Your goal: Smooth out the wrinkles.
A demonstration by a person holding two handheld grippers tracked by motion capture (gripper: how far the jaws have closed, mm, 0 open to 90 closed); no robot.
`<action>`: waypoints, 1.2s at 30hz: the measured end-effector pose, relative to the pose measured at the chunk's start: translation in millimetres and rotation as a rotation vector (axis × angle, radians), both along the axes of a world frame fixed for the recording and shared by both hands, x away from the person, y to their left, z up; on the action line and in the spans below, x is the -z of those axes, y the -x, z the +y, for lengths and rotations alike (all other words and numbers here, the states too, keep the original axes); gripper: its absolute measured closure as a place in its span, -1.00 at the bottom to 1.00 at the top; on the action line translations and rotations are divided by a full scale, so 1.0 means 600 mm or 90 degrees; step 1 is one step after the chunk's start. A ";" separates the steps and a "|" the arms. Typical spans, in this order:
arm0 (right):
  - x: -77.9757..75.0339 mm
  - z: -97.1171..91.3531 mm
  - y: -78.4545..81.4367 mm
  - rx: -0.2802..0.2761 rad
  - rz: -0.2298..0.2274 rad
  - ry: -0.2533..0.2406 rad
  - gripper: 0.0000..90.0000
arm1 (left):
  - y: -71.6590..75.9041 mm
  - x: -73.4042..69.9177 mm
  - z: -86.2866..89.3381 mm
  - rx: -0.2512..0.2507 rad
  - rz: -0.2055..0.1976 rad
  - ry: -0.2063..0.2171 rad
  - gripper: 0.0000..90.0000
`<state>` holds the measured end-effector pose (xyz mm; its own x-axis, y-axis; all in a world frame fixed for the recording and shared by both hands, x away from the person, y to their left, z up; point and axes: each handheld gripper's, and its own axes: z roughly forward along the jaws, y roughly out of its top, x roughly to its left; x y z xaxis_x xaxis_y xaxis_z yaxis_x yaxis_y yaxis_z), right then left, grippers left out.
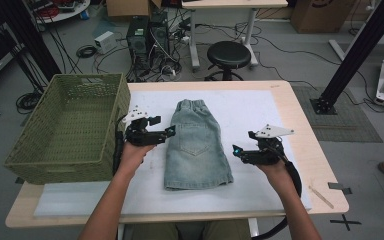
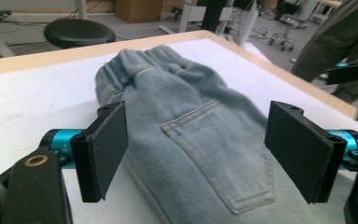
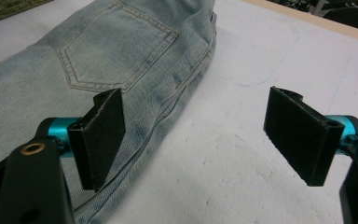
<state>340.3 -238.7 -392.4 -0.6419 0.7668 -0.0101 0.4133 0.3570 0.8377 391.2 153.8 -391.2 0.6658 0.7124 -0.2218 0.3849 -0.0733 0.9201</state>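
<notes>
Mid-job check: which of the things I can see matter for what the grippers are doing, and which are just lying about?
In play:
- denim shorts, folded flat on the white mat
- left gripper, open at the shorts' left edge
- right gripper, open beside their right edge

Lying about:
- green basket
- wooden stick
- black stool

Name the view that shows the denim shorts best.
The high view: the whole denim shorts lie flat, waistband to hem. The left gripper view shows the waistband and back pocket; the right gripper view shows the pocket and one side edge.

No readable text, label, brand, number or sign appears anywhere.
</notes>
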 end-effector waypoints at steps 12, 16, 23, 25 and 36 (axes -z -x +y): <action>0.009 0.007 -0.004 -0.008 0.012 0.005 -0.53 | -0.065 0.033 -0.020 -0.019 0.076 -0.033 -0.52; 0.010 0.013 -0.003 -0.009 0.015 0.006 -0.52 | -0.081 0.045 -0.027 -0.022 0.102 -0.041 -0.52; 0.003 0.018 -0.002 -0.015 0.012 0.011 -0.53 | -0.104 0.052 -0.046 -0.018 0.132 -0.055 -0.52; 0.002 0.020 -0.001 -0.018 0.013 0.013 -0.52 | -0.110 0.059 -0.053 -0.020 0.142 -0.061 -0.52; -0.003 0.025 -0.004 -0.021 0.016 0.015 -0.52 | -0.127 0.090 -0.065 -0.014 0.182 -0.067 -0.42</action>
